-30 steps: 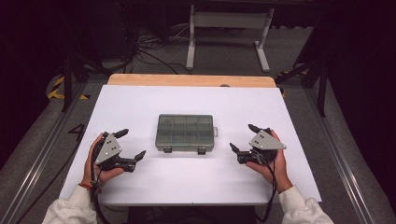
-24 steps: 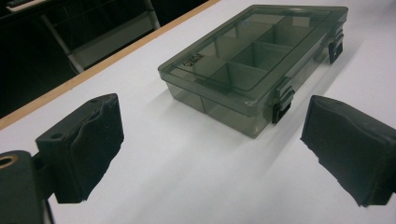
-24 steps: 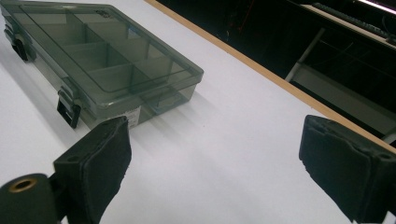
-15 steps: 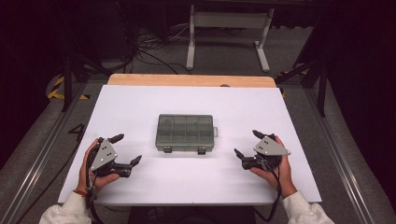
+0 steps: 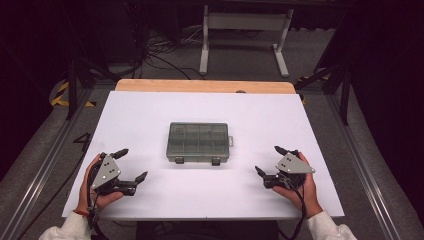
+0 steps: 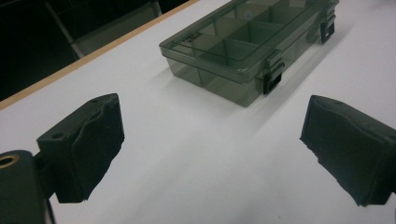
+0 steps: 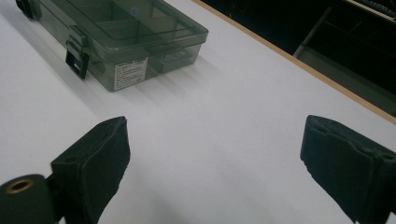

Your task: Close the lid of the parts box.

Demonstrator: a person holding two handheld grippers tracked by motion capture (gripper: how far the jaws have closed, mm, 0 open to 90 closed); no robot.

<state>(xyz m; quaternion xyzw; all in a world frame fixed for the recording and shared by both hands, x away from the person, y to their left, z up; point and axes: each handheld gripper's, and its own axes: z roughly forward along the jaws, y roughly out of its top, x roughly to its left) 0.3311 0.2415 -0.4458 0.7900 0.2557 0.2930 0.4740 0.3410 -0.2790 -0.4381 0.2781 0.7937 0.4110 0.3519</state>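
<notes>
At six o'clock of the box (image 5: 198,142), both claws (image 5: 131,164) (image 5: 270,160), spread and empty, have drawn back, probably pausing.

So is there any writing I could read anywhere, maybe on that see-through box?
White sticker on the end wall of the smoky transparent plastic compartment box: several printed lines, too small and blurred to read.
Raised marking on the box's lid: too faint to read.
No other text is legible.
</notes>
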